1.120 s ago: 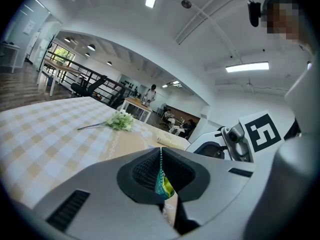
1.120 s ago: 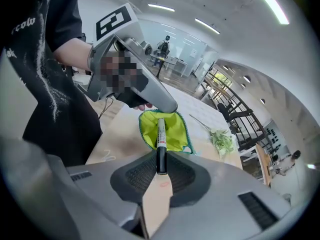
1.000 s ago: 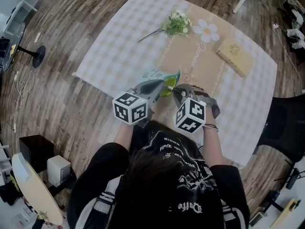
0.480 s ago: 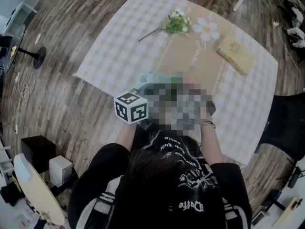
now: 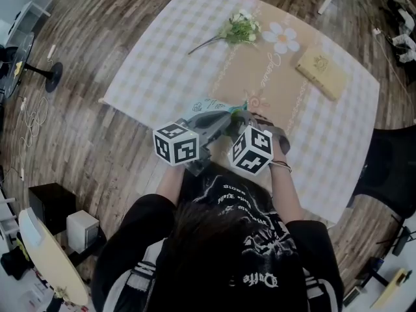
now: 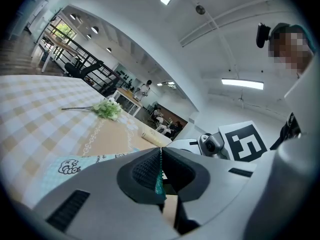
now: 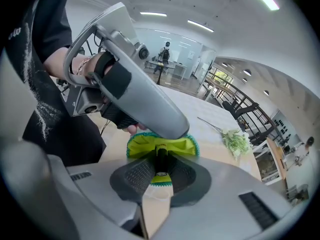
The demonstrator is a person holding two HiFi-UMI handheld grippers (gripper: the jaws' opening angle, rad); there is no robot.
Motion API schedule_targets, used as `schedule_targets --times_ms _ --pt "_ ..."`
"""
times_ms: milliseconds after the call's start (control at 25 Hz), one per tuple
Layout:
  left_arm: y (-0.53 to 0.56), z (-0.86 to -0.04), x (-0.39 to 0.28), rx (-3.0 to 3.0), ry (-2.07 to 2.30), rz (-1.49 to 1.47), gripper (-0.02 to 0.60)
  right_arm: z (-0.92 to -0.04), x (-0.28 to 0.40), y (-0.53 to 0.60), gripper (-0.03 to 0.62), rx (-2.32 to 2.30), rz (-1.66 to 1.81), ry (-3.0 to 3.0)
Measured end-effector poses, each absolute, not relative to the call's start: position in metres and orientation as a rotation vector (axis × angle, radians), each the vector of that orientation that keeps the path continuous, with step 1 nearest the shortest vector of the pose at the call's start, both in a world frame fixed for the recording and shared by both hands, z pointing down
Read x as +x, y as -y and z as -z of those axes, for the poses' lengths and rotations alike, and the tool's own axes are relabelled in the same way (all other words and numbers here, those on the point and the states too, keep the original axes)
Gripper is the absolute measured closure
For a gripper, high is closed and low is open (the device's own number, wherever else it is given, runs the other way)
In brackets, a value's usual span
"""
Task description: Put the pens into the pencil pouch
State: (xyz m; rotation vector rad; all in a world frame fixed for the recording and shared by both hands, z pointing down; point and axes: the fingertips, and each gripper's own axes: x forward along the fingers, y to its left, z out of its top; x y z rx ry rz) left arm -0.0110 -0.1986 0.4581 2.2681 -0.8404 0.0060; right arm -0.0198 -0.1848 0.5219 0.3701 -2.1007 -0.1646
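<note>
A light teal pencil pouch [image 5: 207, 104] with a green rim lies near the table's front edge. My left gripper [image 5: 223, 118] is shut on the pouch's edge; thin teal fabric [image 6: 159, 185] shows pinched between its pads. This holds the mouth up, so the lime lining [image 7: 142, 143] shows in the right gripper view. My right gripper [image 5: 243, 121] is shut on a dark pen [image 7: 161, 159] with a yellow-green end. The pen points at the open mouth, its far tip at the lining. In the head view the grippers hide the pen.
On the checked tablecloth [image 5: 156, 77], a flower sprig [image 5: 239, 30] lies at the far side and a tan book [image 5: 321, 74] at the far right. A black chair [image 5: 390, 168] stands beside the table's right edge. The person's body is close to the front edge.
My right gripper with the pen has shifted a little left, closer to the left gripper and the pouch mouth. The left gripper stays on the pouch, slightly rolled.
</note>
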Motion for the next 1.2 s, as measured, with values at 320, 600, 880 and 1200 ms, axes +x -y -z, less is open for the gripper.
schedule_targets --times_ms 320,600,880,1200 --pt "0.201 -0.456 -0.016 2.259 0.925 -0.028 0.554 -0.512 -0.018 0.188 0.419 0.433 0.167 2.123" --pt "0.204 -0.466 -0.007 2.268 0.938 -0.047 0.554 -0.507 0.004 0.193 0.367 0.521 0.107 2.174" --pt "0.222 -0.465 -0.01 2.26 0.998 -0.054 0.554 -0.485 0.032 0.21 0.315 0.697 -0.019 2.26" --pt "0.212 -0.479 0.017 2.279 1.013 -0.175 0.552 -0.491 0.106 0.201 0.33 1.011 -0.227 2.25"
